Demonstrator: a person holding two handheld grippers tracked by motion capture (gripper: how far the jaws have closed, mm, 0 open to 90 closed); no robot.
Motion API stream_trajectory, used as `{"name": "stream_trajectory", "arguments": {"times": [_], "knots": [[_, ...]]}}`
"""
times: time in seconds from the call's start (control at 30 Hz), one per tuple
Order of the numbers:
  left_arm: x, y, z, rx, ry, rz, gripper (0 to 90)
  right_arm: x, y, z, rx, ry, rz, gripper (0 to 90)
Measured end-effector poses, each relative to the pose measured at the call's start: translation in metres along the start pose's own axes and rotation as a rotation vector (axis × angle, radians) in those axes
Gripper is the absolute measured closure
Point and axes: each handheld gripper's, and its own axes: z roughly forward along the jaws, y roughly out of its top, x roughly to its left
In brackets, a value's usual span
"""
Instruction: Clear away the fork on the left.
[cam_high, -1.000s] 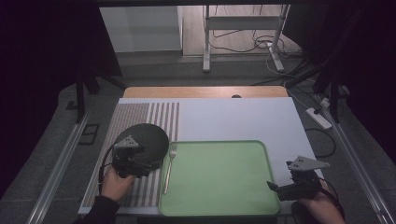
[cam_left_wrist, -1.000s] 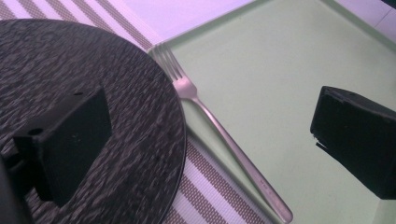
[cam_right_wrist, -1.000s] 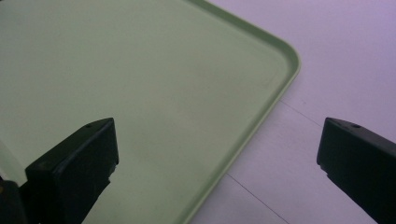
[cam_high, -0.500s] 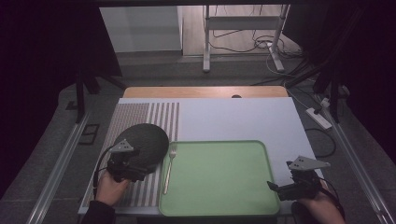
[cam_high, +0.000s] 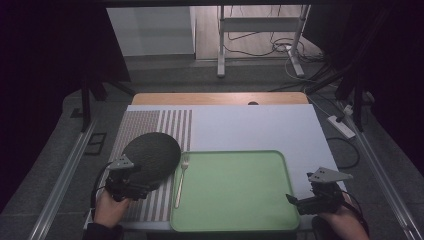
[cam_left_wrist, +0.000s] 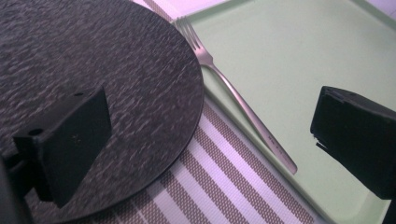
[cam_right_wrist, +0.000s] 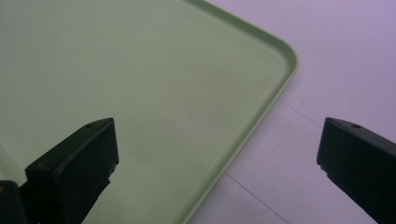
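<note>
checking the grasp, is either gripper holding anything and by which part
Nothing is held: the left gripper hangs open over the dark plate and fork; the right gripper is open too.
</note>
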Motion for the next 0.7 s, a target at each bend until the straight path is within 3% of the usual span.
{"name": "stream_trajectory", "arguments": {"times": [0.7], "knots": [[0.003, -0.026, -0.02, 0.007, 0.032, -0.046, 0.0, -0.001, 0.0, 0.0, 0.002, -0.014, 0.012, 0.0]]}}
